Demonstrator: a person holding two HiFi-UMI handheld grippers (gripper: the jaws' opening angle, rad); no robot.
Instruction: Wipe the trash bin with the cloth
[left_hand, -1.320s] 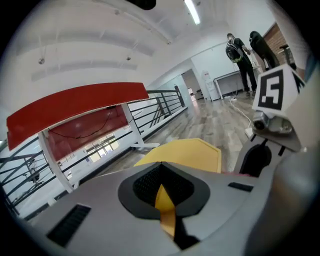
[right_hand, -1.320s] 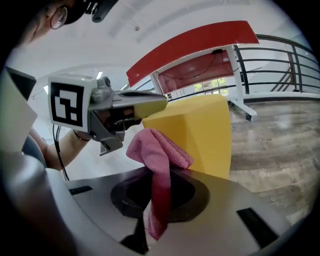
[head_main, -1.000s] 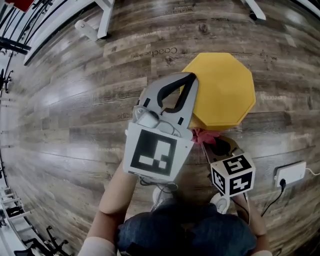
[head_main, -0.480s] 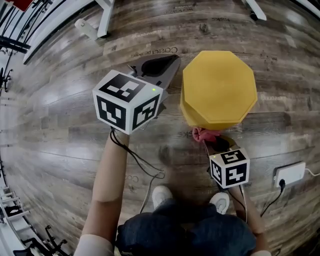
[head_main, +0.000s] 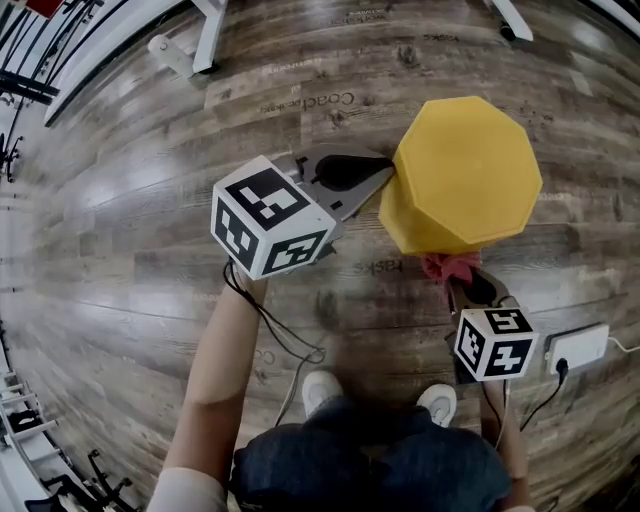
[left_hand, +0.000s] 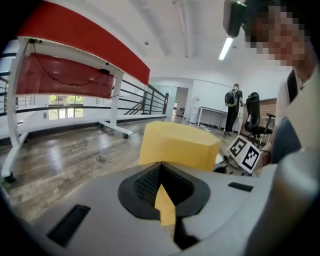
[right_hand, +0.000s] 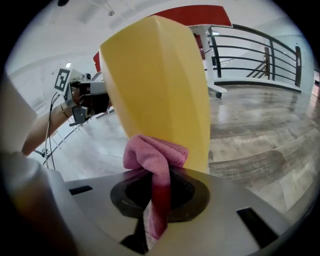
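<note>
Yellow trash bin (head_main: 465, 165) stands on the floor, long axis vertical. Its flat, closed 8-sided face points up, and the body tapers narrower twd the base. It sits ahead of the person's feet, right of centre in head view.

R gripper (right_hand: 159, 176) is at the bin's near side, low down. Jaws are clamped on a pink cloth (right_hand: 156, 152), w/ a bunched fold sticking out past the tips and pressed on the bin's lower wall. A strip of cloth runs back btwn the jaws. L gripper (head_main: 384, 172) is at the bin's left wall, jaws together, nothing btwn them. Its tip is right at the wall, but contact can't be told. Marker cubes: L cube (head_main: 270, 228), R cube (head_main: 495, 343).

Surface: wood-look plank floor (head_main: 140, 250), grey-brown, glossy w/ light reflections, faint print on some planks. A white socket box (head_main: 580, 346) w/ black plug + cable is on the floor at right, near the R cube. Person's pale shoes (head_main: 320, 392) are on the floor near the bottom edge of head view.

Room: open hall, white ceiling w/ strip light (left_hand: 226, 48). A red-topped desk (left_hand: 75, 55) on white legs w/ castors is at left, w/ a black railing (left_hand: 145, 100) behind it. Far back, a person w/ backpack (left_hand: 232, 107) stands by a table, w/ a black office chair (left_hand: 252, 119) beside.
</note>
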